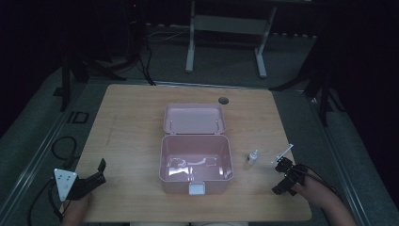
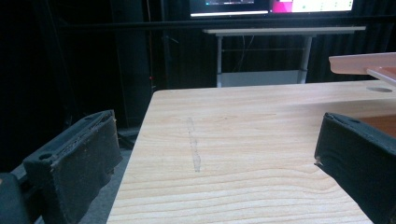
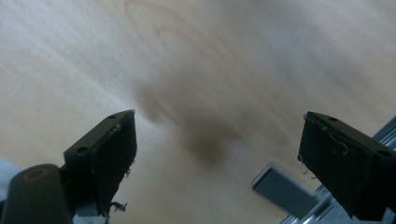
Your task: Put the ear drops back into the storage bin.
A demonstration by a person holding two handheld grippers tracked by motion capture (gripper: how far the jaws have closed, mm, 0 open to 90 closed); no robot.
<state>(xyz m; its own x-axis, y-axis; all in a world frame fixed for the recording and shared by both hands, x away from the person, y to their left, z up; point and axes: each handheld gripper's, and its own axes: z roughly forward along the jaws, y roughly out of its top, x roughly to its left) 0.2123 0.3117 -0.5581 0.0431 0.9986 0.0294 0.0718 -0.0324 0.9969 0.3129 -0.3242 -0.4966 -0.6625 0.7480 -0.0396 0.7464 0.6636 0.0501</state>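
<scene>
item: packing station, wooden table (image 1: 131, 122), viewed from above. 1 pink box (image 1: 196, 165) is set at the table's middle, its hinged lid (image 1: 193, 118) thrown back flat toward the far edge, a white latch at its near wall; the interior is seen to hold only faint pale shapes, not identifiable. 1 small white bottle (image 1: 253, 157) is stood upright just right of the box, and 1 thin white stick (image 1: 283, 153), possibly a swab, is laid slanted near it, its near end just beside the right gripper (image 1: 284, 165). the right gripper is held low over the table's right side, jaws spread wide with nothing between them, bare blurred wood being seen beneath. the left gripper (image 1: 100, 169) is parked near the front left corner, well apart from the box, jaws likewise parted and empty. step judged in hand: the approach to the loose items, with nothing yet gathered into the box. the next move is judged to call for a descent onto the stick or bottle, jaws narrowed around it squarely; the stick lies flat and thin, so a low, precise pinch would be needed. surroundings: dark room, grey floor, a white desk frame (image 1: 226, 33) beyond the table, cables trailed at left, lit screens noted in the left gripper view.
</scene>
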